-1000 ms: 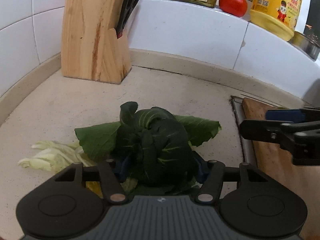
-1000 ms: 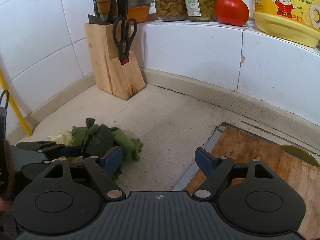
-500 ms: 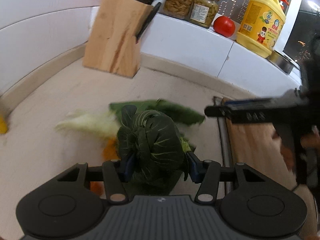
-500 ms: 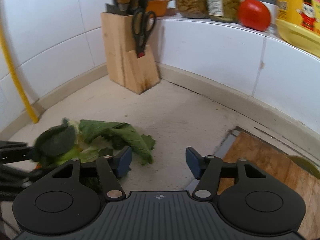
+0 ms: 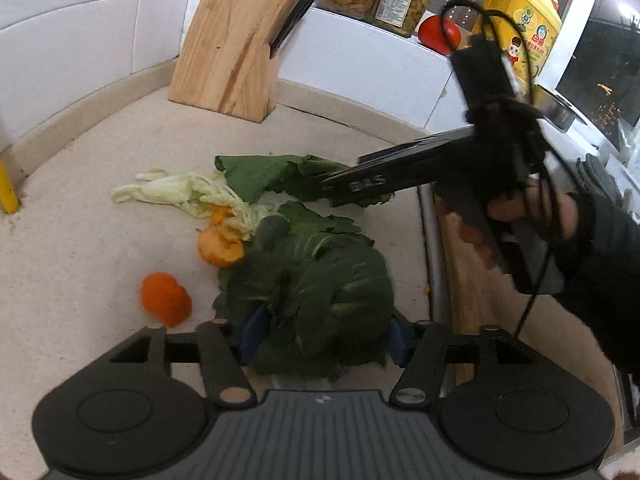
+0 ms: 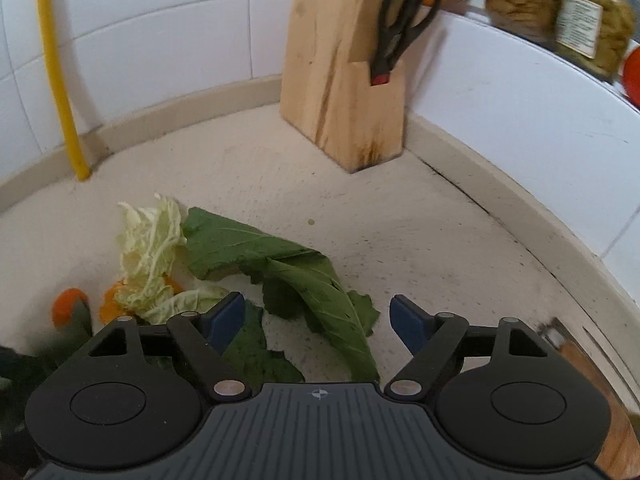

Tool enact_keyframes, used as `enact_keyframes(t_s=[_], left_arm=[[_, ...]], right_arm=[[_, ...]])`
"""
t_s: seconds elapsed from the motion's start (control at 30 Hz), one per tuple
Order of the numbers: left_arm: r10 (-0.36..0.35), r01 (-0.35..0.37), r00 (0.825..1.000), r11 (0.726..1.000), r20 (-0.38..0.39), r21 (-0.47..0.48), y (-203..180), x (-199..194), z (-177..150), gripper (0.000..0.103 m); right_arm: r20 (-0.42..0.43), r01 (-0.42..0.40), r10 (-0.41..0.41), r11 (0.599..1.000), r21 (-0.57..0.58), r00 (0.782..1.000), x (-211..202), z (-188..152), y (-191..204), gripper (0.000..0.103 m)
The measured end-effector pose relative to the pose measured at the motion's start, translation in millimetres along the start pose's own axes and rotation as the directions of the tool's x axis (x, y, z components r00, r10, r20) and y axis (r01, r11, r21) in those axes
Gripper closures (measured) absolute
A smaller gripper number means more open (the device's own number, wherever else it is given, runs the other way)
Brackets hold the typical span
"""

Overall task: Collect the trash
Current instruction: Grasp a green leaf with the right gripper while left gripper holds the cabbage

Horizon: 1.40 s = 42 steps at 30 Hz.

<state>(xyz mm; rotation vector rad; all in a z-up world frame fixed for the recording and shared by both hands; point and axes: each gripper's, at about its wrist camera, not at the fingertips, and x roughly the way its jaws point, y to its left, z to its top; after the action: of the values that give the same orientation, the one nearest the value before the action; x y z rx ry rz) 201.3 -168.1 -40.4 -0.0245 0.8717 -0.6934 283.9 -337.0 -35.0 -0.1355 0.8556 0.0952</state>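
Left gripper (image 5: pixel 322 338): jaws easing apart, dark leaf wad (image 5: pixel 320 292) between pads | Right gripper (image 6: pixel 316 320): jaws widening, empty, over green leaf (image 6: pixel 304 276) | Counter (image 6: pixel 400 248): pale cabbage (image 6: pixel 148 256), orange peels (image 5: pixel 165 298) | Knife block (image 6: pixel 340 92) behind

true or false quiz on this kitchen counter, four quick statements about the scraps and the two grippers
1. The left gripper has a dark leafy bundle between its fingers. True.
2. The right gripper is clamped on the knife block. False: its jaws are opening with nothing pressed between them, above a green leaf.
3. Orange peel pieces lie on the counter. True.
4. The scissors lie flat on the counter. False: they sit in the knife block.
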Motion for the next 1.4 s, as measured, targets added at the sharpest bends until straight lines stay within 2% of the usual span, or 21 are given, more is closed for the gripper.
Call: enact_keyframes(t_s=[0.17, 0.23, 0.37, 0.47, 0.6, 0.7, 0.77, 0.83, 0.87, 0.9, 0.93, 1.0, 1.17, 1.4], left_arm=[[0.065, -0.065, 0.998, 0.996, 0.003, 0.062, -11.2, 10.4, 3.1, 0.040], [0.082, -0.083, 0.997, 0.993, 0.015, 0.086, -16.0, 13.3, 1.0, 0.036], [0.159, -0.161, 0.987, 0.981, 0.028, 0.105, -20.2, 25.1, -3.0, 0.042], [0.135, -0.137, 0.990, 0.989, 0.041, 0.058, -13.5, 23.8, 0.5, 0.045], [0.108, -0.110, 0.993, 0.994, 0.054, 0.026, -8.0, 14.4, 2.7, 0.047], [0.101, -0.100, 0.993, 0.995, 0.067, -0.010, -1.5, 4.1, 3.9, 0.048], [0.087, -0.084, 0.993, 0.996, 0.076, -0.042, 4.6, -3.9, 4.8, 0.048], [0.079, -0.073, 0.993, 0.995, 0.087, -0.068, 10.1, -12.5, 5.3, 0.048], [0.080, -0.074, 0.993, 0.994, 0.092, -0.076, 12.3, -16.5, 5.3, 0.048], [0.089, -0.081, 0.991, 0.993, 0.098, -0.082, 13.9, -20.4, 5.1, 0.048], [0.096, -0.087, 0.990, 0.993, 0.104, -0.086, 14.4, -24.4, 4.4, 0.048], [0.101, -0.090, 0.988, 0.991, 0.114, -0.099, 17.8, -32.7, 3.7, 0.048], [0.098, -0.078, 0.985, 0.988, 0.144, -0.136, 27.1, -53.7, 1.2, 0.048], [0.122, -0.091, 0.974, 0.982, 0.189, -0.162, 36.9, -74.7, -0.5, 0.048]], right_arm=[[-0.017, 0.012, -0.012, 1.000, -0.009, 1.000, 14.8, 6.9, 4.0, 0.019], [0.020, 0.004, -0.004, 1.000, 0.017, 1.000, 5.8, 9.7, 4.1, 0.019], [0.080, -0.079, 0.080, 0.997, -0.018, 0.994, -14.6, 18.9, 20.6, 0.019], [0.068, -0.118, 0.122, 0.991, -0.060, 0.990, -17.8, 23.2, 35.9, 0.022], [0.070, -0.062, 0.069, 0.994, -0.089, 0.995, -15.1, 23.0, 30.1, 0.023], [-0.003, -0.062, 0.062, 0.996, -0.064, 0.998, 3.1, 22.8, 13.2, 0.024], [-0.051, -0.071, 0.069, 0.997, -0.042, 0.996, 21.9, 23.4, 3.5, 0.030], [-0.077, -0.078, 0.077, 0.997, -0.012, 0.994, 35.1, 22.6, -2.1, 0.040], [-0.082, -0.084, 0.084, 0.996, 0.001, 0.993, 39.3, 22.2, -4.1, 0.042], [-0.062, -0.076, 0.075, 0.997, -0.002, 0.995, 39.7, 22.7, -4.7, 0.051], [-0.062, -0.069, 0.069, 0.998, 0.004, 0.996, 40.8, 24.2, -5.4, 0.064], [-0.071, -0.077, 0.082, 0.995, 0.067, 0.994, 39.7, 26.4, -11.0, 0.085], [-0.035, -0.109, 0.115, 0.982, 0.155, 0.993, 18.4, 20.8, -24.4, 0.089], [0.076, -0.215, 0.202, 0.938, 0.272, 0.976, -34.7, 9.8, -41.4, 0.090]])
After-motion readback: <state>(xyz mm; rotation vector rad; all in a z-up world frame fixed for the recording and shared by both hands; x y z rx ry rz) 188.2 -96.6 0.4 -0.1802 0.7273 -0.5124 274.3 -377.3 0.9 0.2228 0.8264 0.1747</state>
